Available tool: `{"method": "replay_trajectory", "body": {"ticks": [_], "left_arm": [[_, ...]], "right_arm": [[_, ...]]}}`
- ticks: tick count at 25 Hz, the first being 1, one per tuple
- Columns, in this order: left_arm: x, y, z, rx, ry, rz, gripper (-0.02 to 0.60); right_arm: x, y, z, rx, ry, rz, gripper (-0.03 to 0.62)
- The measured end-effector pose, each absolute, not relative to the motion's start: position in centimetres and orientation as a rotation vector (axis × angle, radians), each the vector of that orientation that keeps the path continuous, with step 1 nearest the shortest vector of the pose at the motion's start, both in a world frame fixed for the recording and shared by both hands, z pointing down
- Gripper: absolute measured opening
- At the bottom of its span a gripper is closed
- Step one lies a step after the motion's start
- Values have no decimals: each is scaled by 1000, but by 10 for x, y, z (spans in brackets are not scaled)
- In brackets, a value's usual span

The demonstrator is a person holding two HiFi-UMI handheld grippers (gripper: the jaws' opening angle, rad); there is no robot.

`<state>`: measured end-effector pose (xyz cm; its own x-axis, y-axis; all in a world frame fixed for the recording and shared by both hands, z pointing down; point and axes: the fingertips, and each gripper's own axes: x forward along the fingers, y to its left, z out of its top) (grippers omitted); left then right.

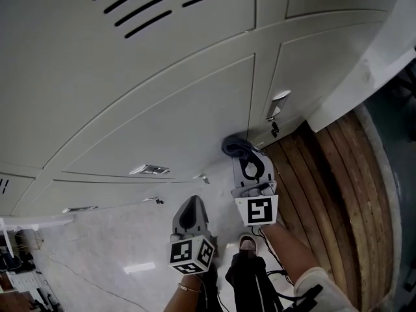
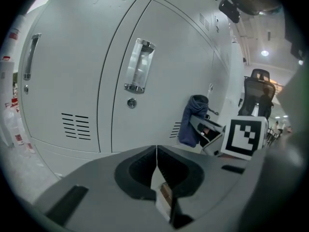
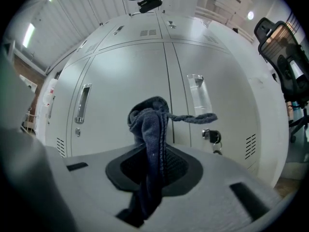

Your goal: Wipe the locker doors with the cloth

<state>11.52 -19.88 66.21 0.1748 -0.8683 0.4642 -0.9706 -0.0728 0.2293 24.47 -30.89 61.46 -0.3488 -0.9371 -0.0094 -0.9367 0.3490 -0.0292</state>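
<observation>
Before grey metal locker doors (image 1: 162,109), clamping dark blue cloth (image 3: 150,122) in right hand-held gripper (image 3: 155,146); left hand-held gripper (image 2: 157,151) closed, empty; brown planks (image 1: 325,174), perhaps flooring, only in head view.

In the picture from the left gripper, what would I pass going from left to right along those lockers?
Long door handle → vent slots → shiny door handle → dark blue cloth → marker cube.

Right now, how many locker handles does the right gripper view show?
2: one handle left of the cloth, another right of it, above the key. More may lie outside view.
</observation>
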Motion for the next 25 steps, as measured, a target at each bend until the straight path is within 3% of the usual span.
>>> {"method": "replay_trajectory", "body": {"ticks": [10, 25], "left_arm": [[139, -210, 662, 2001, -1692, 306, 11], [130, -209, 626, 2015, -1695, 276, 11]], "right_arm": [[280, -320, 620, -1875, 2511, -87, 52], [271, -304, 586, -1885, 2506, -85, 51]]}}
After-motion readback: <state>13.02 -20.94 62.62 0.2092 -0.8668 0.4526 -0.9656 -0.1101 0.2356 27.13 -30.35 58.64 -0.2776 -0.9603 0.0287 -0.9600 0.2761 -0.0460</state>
